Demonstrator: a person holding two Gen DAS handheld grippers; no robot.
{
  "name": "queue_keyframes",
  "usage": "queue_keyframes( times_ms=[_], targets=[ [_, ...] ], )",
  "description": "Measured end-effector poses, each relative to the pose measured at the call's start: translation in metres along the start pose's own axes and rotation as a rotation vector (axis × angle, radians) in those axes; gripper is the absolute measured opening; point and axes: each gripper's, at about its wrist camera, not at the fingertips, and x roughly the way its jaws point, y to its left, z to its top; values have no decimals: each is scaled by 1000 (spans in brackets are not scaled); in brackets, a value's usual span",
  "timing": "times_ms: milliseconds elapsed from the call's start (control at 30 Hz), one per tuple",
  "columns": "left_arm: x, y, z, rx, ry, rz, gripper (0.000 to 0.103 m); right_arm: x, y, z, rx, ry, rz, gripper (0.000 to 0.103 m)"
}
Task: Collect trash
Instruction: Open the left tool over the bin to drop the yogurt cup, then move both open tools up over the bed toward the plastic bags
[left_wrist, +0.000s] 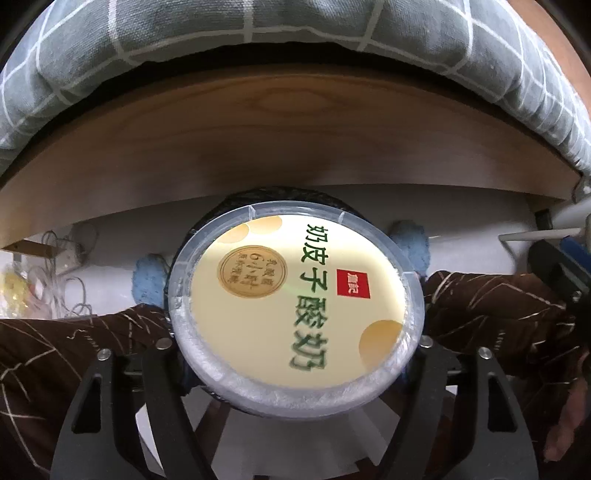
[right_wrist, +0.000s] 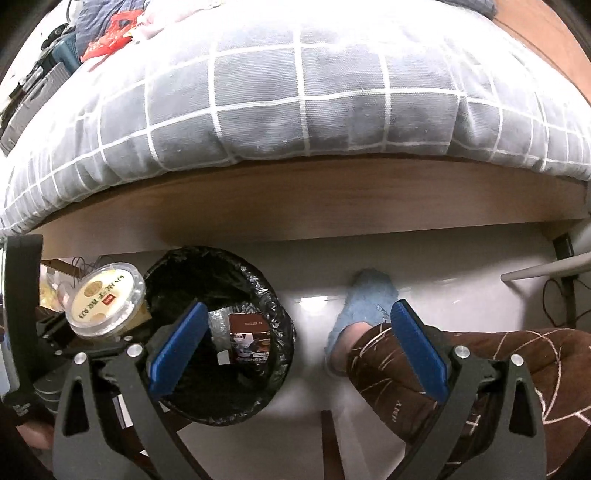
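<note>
A round yogurt cup (left_wrist: 295, 306) with a cream lid and green lettering fills the space between the fingers of my left gripper (left_wrist: 295, 339). It is tilted and its near part is blurred. The lid hides the pads, and the cup looks loose between wide-set jaws. It hangs over a bin lined with a black bag (left_wrist: 280, 194). In the right wrist view the same cup (right_wrist: 107, 306) sits at the left rim of the bin (right_wrist: 273, 306), which holds a brown packet (right_wrist: 247, 339). My right gripper (right_wrist: 300, 306) is open with nothing between its blue pads (right_wrist: 181, 347), above the bin's right side and the floor.
A bed with a grey checked quilt (right_wrist: 295, 110) and a wooden side board (right_wrist: 295, 206) runs across behind the bin. A person's legs in brown patterned trousers (right_wrist: 498, 369) and blue slippers (right_wrist: 365, 302) stand on the white floor. Cables (left_wrist: 55, 280) lie at the left.
</note>
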Motion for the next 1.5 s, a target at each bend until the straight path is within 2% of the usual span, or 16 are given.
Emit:
queue_keyframes(
  times_ms=[133, 167, 333, 867, 967, 1067, 1200, 1333, 1500],
  targets=[
    [0, 5, 0, -21, -7, -3, 96, -1, 3, -3, -20, -2, -2, 95],
    [1, 7, 2, -27, -9, -1, 96, 0, 5, -4, -25, -3, -4, 95],
    [-6, 15, 2, -52, -26, -2, 97, -3, 11, -6, -43, -15, -6, 95],
    [-57, 34, 7, -93, -167, 46, 97, -25, 32, -10, -135, -121, -11, 95],
    [-69, 35, 4, -94, -192, 55, 97, -43, 44, -13, -194, -174, -50, 95],
    [-82, 35, 2, -87, -213, 51, 97, -56, 52, -16, -238, -189, -26, 95],
    [-101, 36, 0, -87, -256, 39, 97, -72, 54, -17, -242, -204, 13, 95],
    [-118, 34, 0, -70, -301, 69, 96, -88, 57, -18, -259, -244, -2, 95],
    [-135, 34, 3, -65, -331, 97, 96, -104, 55, -14, -260, -269, 19, 95]
  ],
)
